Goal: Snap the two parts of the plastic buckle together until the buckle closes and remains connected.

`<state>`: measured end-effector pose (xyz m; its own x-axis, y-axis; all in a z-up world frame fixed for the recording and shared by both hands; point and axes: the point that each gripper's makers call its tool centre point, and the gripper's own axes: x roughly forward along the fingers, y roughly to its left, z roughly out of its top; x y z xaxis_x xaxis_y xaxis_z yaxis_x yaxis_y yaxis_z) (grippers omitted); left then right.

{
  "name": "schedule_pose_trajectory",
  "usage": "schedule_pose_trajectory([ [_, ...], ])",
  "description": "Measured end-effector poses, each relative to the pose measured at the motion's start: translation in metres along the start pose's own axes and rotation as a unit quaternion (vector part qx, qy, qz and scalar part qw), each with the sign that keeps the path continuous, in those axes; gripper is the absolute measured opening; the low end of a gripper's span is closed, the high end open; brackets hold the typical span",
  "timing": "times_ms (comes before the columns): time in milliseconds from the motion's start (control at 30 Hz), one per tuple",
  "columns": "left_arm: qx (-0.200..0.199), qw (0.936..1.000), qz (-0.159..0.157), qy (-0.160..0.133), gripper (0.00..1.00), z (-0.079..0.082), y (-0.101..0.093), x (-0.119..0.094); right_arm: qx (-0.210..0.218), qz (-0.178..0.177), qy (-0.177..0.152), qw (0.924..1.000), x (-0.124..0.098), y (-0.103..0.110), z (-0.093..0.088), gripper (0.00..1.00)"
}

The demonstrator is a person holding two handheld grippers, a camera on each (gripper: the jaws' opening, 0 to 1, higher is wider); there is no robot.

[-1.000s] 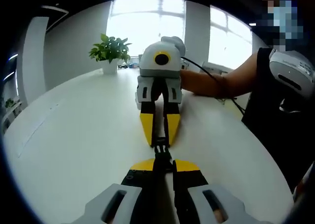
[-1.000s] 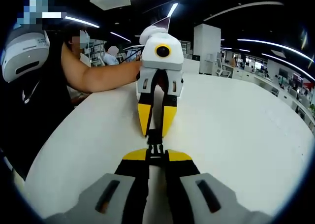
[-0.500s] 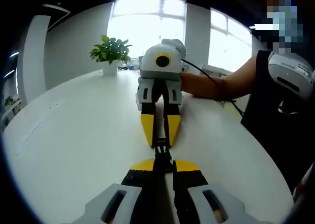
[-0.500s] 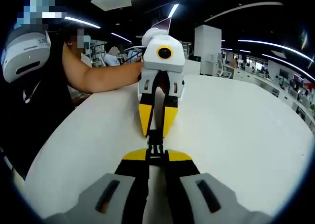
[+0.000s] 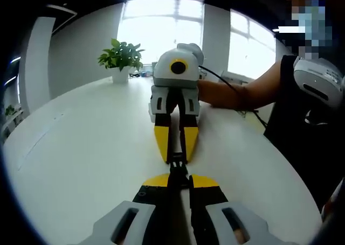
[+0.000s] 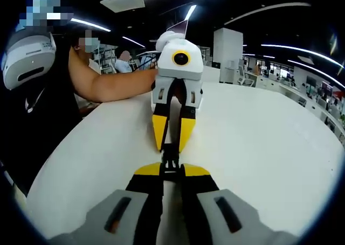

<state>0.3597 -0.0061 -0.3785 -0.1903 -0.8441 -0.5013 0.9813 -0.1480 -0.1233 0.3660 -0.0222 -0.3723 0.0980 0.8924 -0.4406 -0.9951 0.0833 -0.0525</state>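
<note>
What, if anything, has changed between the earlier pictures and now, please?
Very little. In the left gripper view the right gripper has edged slightly toward the left gripper, closing the gap across the black plastic buckle. Both grippers remain clamped on their buckle ends above the white table; the potted plant is unmoved.

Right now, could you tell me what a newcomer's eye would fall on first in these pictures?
Most striking are the two yellow-tipped grippers facing each other nose to nose over the white table: the right gripper opposite the left gripper, both shut on the small black buckle stretched between them. Next comes the potted plant at the table's far edge by the bright window, and the person's forearm reaching in from the side.
</note>
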Motion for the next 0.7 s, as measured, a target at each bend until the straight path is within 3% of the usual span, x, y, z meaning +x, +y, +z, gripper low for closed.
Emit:
schedule_pose_trajectory([
  [700,0.007,1.0000,0.005,-0.003,0.10,0.0024,-0.0024,0.0050,-0.007,0.002,-0.001,1.0000,0.0026,0.0026,0.0019,0.10],
])
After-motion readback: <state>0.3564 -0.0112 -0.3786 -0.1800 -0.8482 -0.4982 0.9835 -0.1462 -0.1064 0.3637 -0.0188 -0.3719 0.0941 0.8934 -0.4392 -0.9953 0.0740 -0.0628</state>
